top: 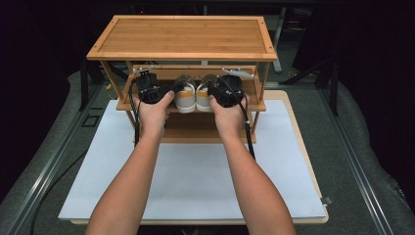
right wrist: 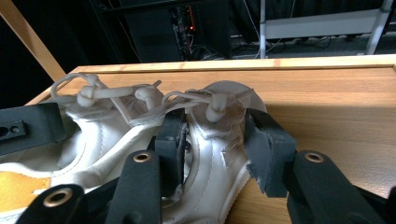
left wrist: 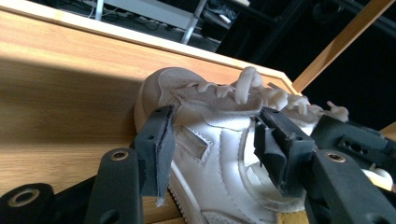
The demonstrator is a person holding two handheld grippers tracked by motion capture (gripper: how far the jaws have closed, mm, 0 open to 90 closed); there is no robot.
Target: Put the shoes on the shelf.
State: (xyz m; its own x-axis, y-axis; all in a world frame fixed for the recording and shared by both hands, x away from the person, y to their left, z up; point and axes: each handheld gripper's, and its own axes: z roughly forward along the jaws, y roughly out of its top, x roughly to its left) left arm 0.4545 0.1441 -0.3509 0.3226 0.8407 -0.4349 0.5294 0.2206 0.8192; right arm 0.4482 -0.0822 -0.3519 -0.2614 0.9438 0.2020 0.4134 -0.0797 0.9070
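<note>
A pair of white sneakers with orange heels stands side by side on the middle shelf (top: 254, 105) of a wooden rack. The left shoe (top: 186, 98) (left wrist: 219, 158) lies between the jaws of my left gripper (top: 171, 90) (left wrist: 217, 126). Those jaws stand open astride its laced upper, with the pads just off its sides. My right gripper (top: 215, 90) (right wrist: 217, 123) straddles the right shoe (top: 202, 98) (right wrist: 210, 154) the same way. It is open, with one jaw down between the two shoes. Both shoes rest on the shelf board.
The rack's top board (top: 181, 36) overhangs the shelf close above both grippers. A lower shelf (top: 195, 132) sits beneath. The rack stands on a white mat (top: 195, 176) on a wooden table, with slanted rack posts (left wrist: 341, 42) at the shelf's ends.
</note>
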